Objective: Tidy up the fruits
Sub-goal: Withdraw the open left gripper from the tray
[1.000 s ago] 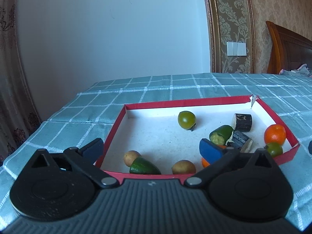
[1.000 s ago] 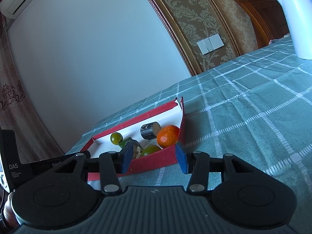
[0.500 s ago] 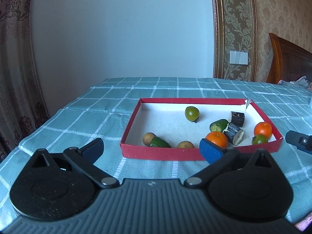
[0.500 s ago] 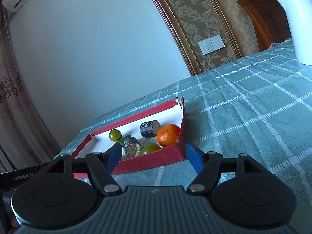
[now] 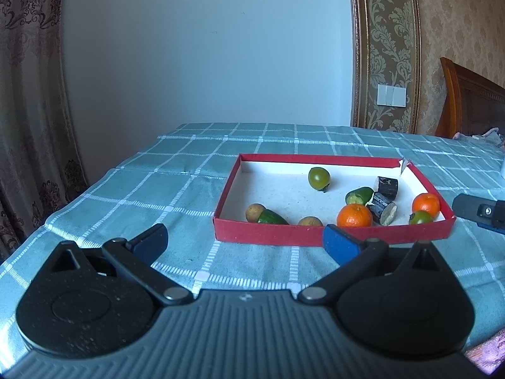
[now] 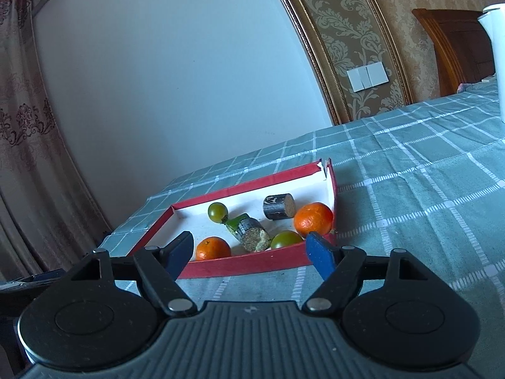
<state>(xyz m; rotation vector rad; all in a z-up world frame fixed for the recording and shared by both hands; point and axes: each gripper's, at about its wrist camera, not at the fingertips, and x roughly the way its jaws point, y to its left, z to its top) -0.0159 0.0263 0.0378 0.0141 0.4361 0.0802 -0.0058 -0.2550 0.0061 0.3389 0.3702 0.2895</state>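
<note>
Two oranges (image 5: pixel 354 215), two green tomatoes (image 5: pixel 319 177), one red box (image 5: pixel 271 235)

The left gripper (image 5: pixel 244 241) has drawn back from the red tray (image 5: pixel 268 237): a second ago its tips reached over the near wall among the fruit, and now they hang over the tabletop (image 5: pixel 126 195) in front of it, spread wide with nothing between them. An orange (image 5: pixel 354 215) it half hid now lies in full sight by the near wall. The right gripper (image 6: pixel 249 251) has just been opening, its jaws empty, and stands a little farther from the tray's corner.
</note>
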